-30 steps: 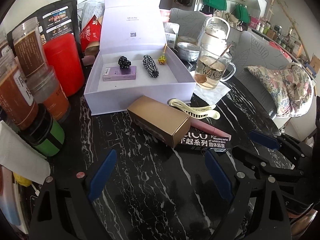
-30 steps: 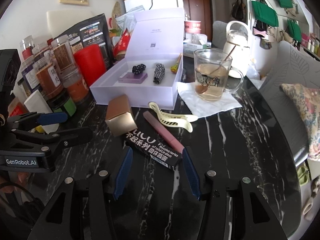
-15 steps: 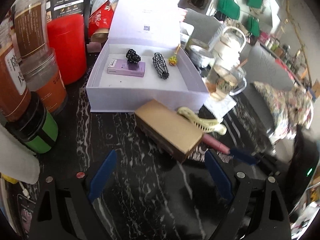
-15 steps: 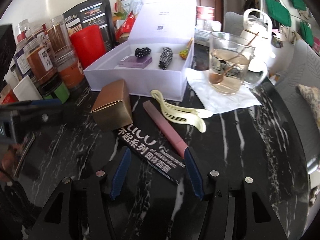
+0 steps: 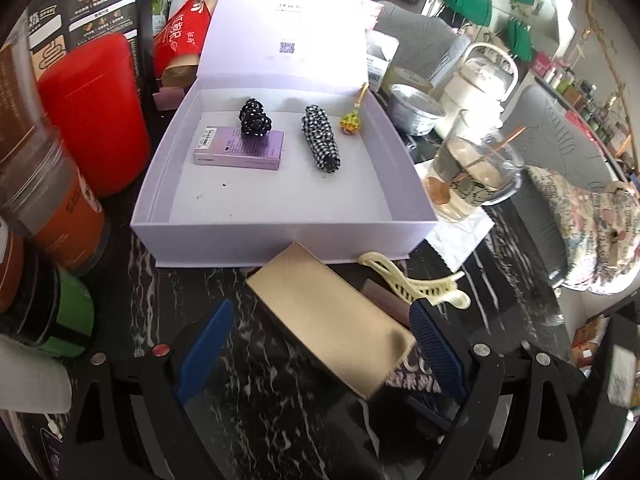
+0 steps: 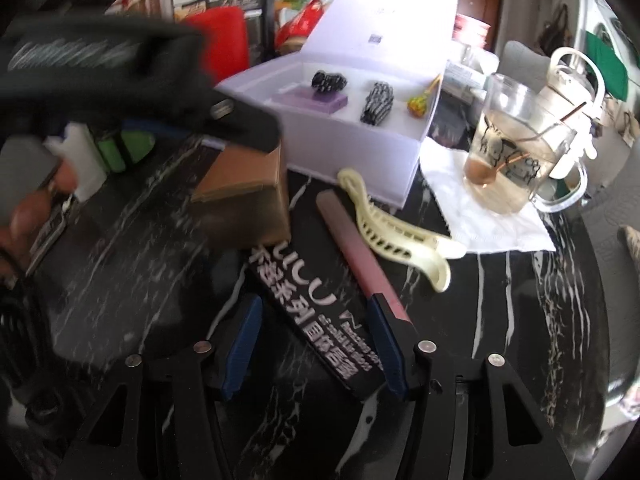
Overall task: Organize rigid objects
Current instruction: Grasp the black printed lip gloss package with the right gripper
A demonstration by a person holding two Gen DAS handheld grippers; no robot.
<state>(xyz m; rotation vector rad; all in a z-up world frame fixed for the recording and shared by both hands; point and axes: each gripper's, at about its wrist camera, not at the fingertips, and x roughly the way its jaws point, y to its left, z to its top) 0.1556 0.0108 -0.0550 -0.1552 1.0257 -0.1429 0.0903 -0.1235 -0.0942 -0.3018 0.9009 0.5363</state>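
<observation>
A gold box (image 5: 332, 320) lies on the black marble table in front of an open lilac box (image 5: 280, 236). My left gripper (image 5: 320, 348) is open, its blue pads on either side of the gold box. In the right wrist view the gold box (image 6: 248, 196) sits under the blurred left gripper. My right gripper (image 6: 316, 344) is open around the near end of a black carton with white lettering (image 6: 316, 312). A pink stick (image 6: 352, 248) and a cream hair clip (image 6: 392, 232) lie beside it. The lilac box holds a purple packet (image 5: 240, 148), two black-and-white hair ties and a small charm.
Red canister (image 5: 92, 116), jars and a green-banded tin (image 5: 68, 316) crowd the left edge. A glass mug with a spoon (image 5: 472, 176) stands on a white napkin to the right, with a white kettle (image 5: 480, 84) and a foil bowl behind.
My left gripper has moved forward and to the right until its pads straddle the gold box. My right gripper has moved forward over the black carton.
</observation>
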